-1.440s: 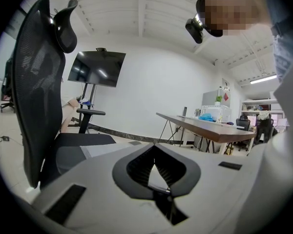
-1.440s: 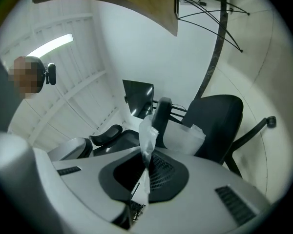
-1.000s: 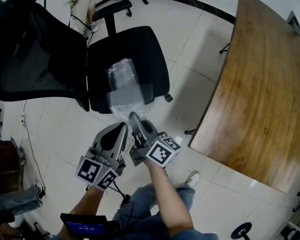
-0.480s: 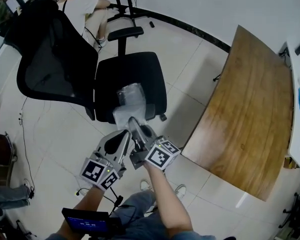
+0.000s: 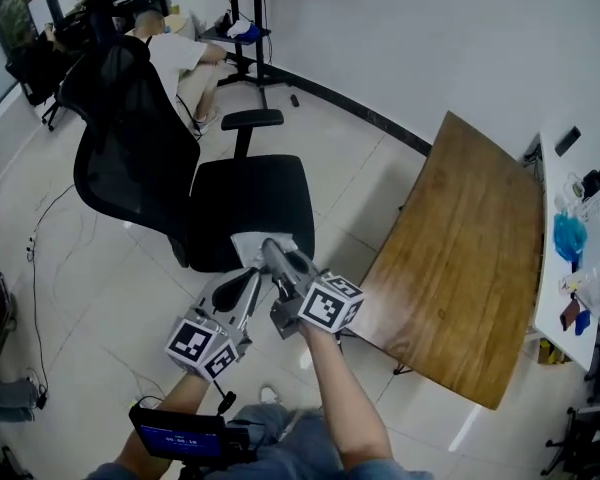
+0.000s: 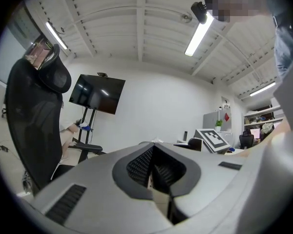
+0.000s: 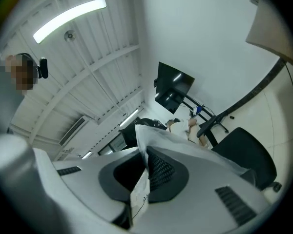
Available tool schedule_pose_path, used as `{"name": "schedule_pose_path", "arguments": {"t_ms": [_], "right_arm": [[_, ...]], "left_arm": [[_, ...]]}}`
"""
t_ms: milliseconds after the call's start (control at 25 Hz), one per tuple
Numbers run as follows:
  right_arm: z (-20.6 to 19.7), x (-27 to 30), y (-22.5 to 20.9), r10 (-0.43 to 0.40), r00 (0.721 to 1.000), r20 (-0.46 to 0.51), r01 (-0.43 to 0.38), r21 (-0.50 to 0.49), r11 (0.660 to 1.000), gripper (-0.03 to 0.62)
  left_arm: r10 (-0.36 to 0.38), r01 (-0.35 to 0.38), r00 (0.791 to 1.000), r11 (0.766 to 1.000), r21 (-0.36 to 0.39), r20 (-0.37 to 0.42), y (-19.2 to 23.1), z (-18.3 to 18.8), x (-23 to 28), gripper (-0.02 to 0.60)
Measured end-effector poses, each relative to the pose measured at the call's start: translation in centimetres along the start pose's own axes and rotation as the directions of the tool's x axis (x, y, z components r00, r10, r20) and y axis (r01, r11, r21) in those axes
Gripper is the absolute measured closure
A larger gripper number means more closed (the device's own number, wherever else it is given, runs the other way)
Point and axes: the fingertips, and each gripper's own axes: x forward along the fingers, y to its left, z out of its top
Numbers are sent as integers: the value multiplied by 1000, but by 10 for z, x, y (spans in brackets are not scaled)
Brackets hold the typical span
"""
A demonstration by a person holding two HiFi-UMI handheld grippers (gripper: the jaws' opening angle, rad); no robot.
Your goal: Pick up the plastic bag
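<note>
The plastic bag (image 5: 248,248) hangs pinched in the closed jaws of the right gripper (image 5: 272,252), apparently clear of the chair (image 5: 250,203) seat below. The left gripper (image 5: 248,280) has its jaws pressed together, seemingly on nothing. The pick-up looks essentially done.

**Both grippers side by side, jaws closed**

The left gripper (image 5: 248,276) and right gripper (image 5: 271,251) point forward, close together, with their tips nearly meeting. The right forearm (image 5: 342,413) reaches out bare from the body, and the left forearm (image 5: 168,415) runs beside it. The right gripper's jaws clamp a fold of the plastic bag (image 7: 154,136). The left gripper's jaws are together, with only a thin pale sliver between the pads, which can't be identified.
</note>
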Motion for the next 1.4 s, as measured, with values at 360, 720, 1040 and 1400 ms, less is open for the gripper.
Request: {"name": "schedule_pose_path", "arguments": {"t_ms": [360, 720, 1040, 1400], "right_arm": [[53, -33, 44, 0, 1000, -1, 0, -75, 997, 586], [85, -70, 58, -25, 999, 20, 27, -109, 994, 586], [101, -97, 58, -33, 999, -1, 33, -148, 989, 587], [124, -155, 49, -82, 997, 10, 83, -182, 980, 587]], "left_arm": [[-74, 74, 994, 997, -2, 79, -42, 44, 8, 568], [-157, 158, 982, 987, -5, 106, -84, 60, 24, 568], [-190, 191, 975, 982, 9, 114, -104, 67, 32, 568], [-269, 270, 959, 963, 1, 87, -153, 48, 47, 568]]}}
